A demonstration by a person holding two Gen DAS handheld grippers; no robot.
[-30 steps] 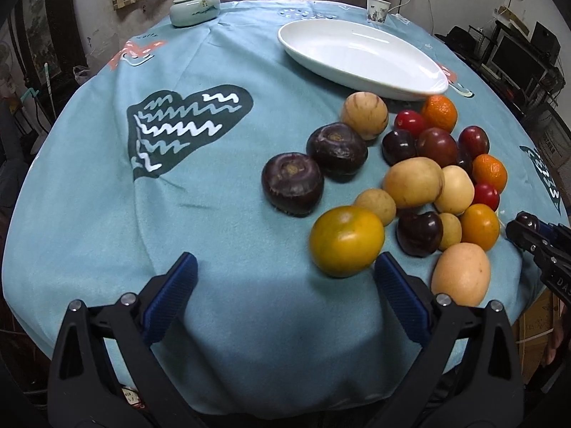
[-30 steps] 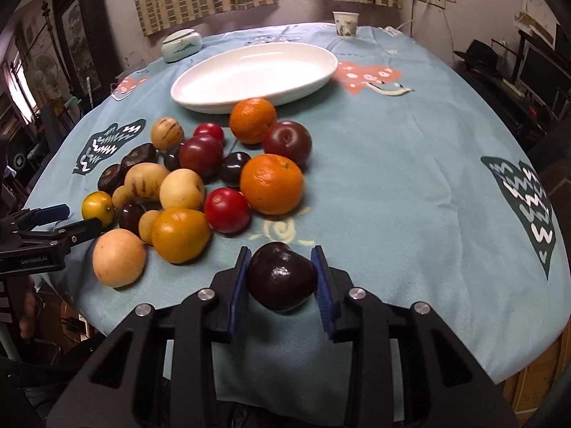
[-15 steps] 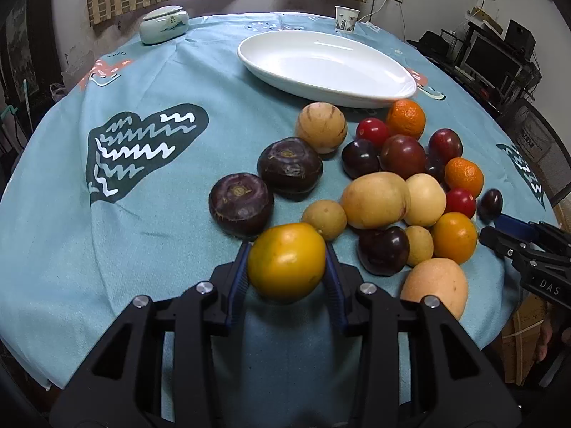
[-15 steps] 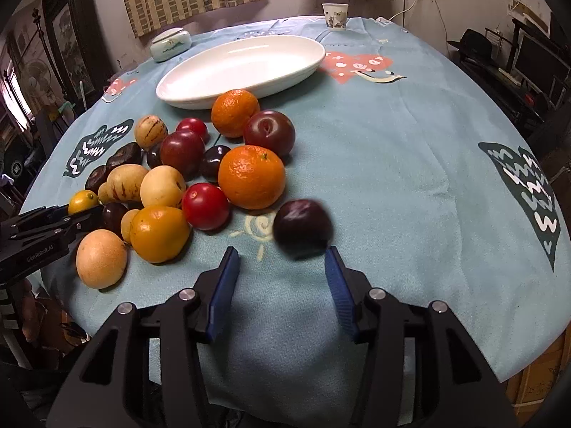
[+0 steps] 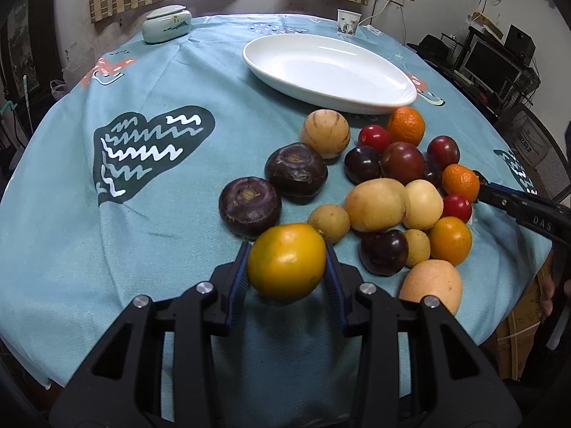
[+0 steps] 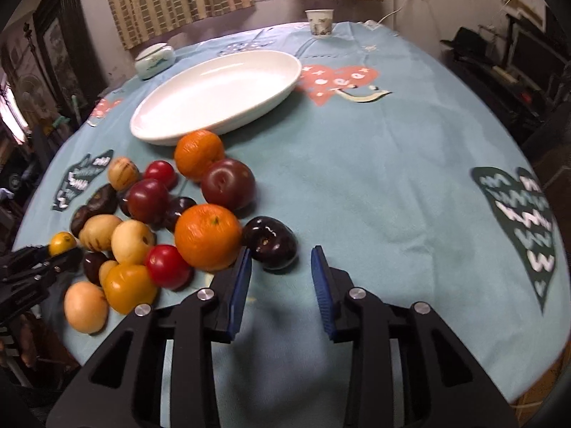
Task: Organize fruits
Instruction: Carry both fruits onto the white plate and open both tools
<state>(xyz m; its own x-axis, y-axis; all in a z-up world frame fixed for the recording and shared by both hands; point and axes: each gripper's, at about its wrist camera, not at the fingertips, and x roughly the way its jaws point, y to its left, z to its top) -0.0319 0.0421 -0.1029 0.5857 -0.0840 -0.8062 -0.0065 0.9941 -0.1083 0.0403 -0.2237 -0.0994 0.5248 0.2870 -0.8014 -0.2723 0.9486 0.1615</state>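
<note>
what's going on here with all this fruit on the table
A person is sorting fruit with two handheld grippers. The left gripper is shut on a yellow-orange citrus fruit at the near edge of the pile. The right gripper is open, with a dark plum lying on the blue tablecloth just ahead of its fingers. The white oval dish holds no fruit.
</note>
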